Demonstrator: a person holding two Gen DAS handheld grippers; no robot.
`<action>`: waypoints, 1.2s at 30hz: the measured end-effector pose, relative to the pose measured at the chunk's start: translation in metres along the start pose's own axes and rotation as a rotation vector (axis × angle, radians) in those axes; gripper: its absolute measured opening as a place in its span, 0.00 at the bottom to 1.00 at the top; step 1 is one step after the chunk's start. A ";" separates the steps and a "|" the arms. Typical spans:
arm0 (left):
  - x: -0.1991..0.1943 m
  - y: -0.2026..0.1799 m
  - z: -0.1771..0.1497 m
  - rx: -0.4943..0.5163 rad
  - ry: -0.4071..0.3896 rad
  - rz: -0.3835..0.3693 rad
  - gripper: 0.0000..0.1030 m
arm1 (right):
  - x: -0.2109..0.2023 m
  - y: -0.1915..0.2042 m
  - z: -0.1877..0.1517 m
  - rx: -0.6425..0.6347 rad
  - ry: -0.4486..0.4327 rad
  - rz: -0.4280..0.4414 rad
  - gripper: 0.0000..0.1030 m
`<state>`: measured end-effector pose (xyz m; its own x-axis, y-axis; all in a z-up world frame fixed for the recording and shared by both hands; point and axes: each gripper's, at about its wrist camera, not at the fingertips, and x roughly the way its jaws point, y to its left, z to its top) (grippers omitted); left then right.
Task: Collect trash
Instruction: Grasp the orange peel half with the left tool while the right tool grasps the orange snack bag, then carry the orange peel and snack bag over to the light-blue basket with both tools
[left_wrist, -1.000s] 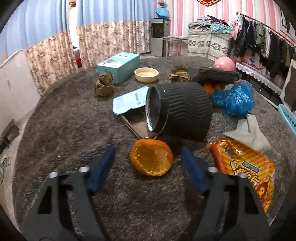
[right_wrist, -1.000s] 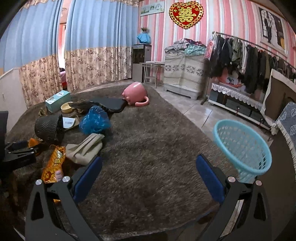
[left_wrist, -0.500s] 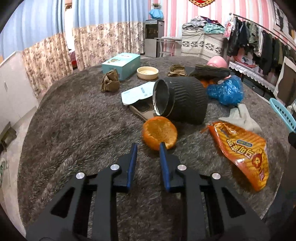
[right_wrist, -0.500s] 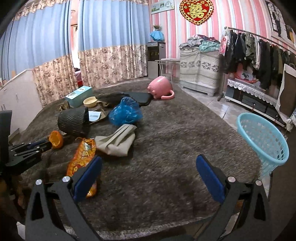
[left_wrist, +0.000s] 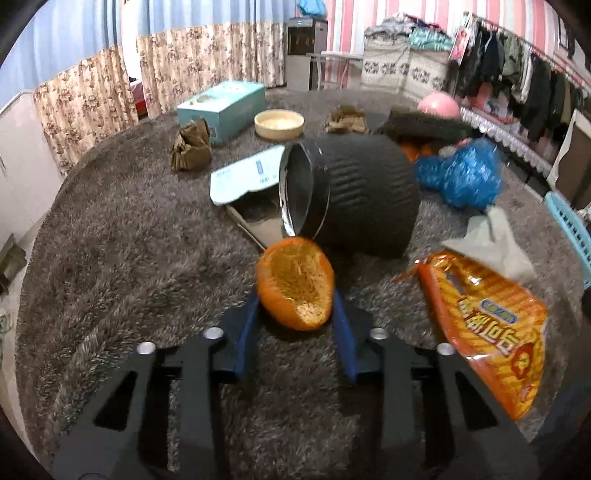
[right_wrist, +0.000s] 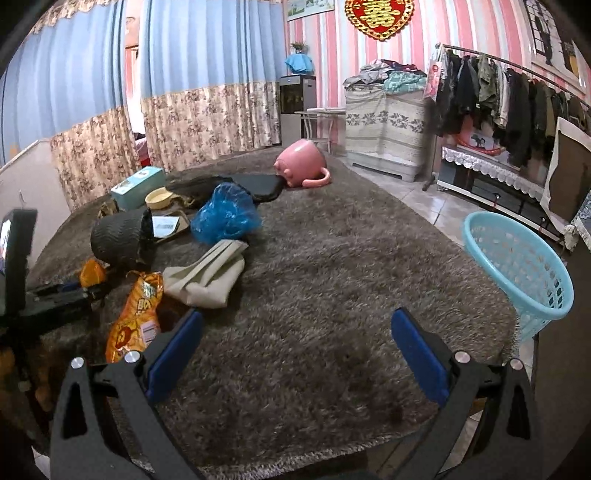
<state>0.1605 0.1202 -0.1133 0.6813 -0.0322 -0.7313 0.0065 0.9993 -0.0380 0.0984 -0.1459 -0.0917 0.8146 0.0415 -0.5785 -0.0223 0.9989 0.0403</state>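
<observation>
My left gripper (left_wrist: 295, 314) is shut on a hollow orange peel half (left_wrist: 295, 282) and holds it just above the grey carpet (left_wrist: 122, 251). The peel also shows in the right wrist view (right_wrist: 92, 273), at the left gripper's tip. An orange snack bag (left_wrist: 487, 325) lies to the right, and shows in the right wrist view (right_wrist: 138, 314). A blue plastic bag (left_wrist: 463, 177) and crumpled brown paper (left_wrist: 190, 149) lie further back. My right gripper (right_wrist: 293, 350) is open and empty above the carpet. A light blue basket (right_wrist: 524, 266) stands at the right.
A black ribbed bin (left_wrist: 354, 192) lies on its side behind the peel. A beige cloth (right_wrist: 207, 273), white packet (left_wrist: 247, 177), teal box (left_wrist: 221, 107), yellow bowl (left_wrist: 279, 123) and pink mug (right_wrist: 301, 166) lie around. A tiled floor is beyond the carpet's right edge.
My left gripper shut short of the orange peel, then came forward and now grips it, lifted slightly. My right gripper stayed open and turned a little towards the clutter.
</observation>
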 end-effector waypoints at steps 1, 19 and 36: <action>-0.004 0.003 -0.001 -0.010 -0.012 -0.016 0.32 | 0.000 0.002 -0.001 -0.005 0.001 0.008 0.96; -0.072 0.039 -0.046 -0.001 -0.120 0.026 0.32 | 0.033 0.076 -0.014 -0.089 0.159 0.228 0.74; -0.098 0.010 -0.024 0.047 -0.206 0.005 0.32 | -0.006 0.055 0.011 -0.091 0.041 0.334 0.03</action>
<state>0.0764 0.1326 -0.0588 0.8165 -0.0274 -0.5767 0.0338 0.9994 0.0004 0.0990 -0.0916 -0.0768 0.7299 0.3657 -0.5775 -0.3371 0.9275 0.1614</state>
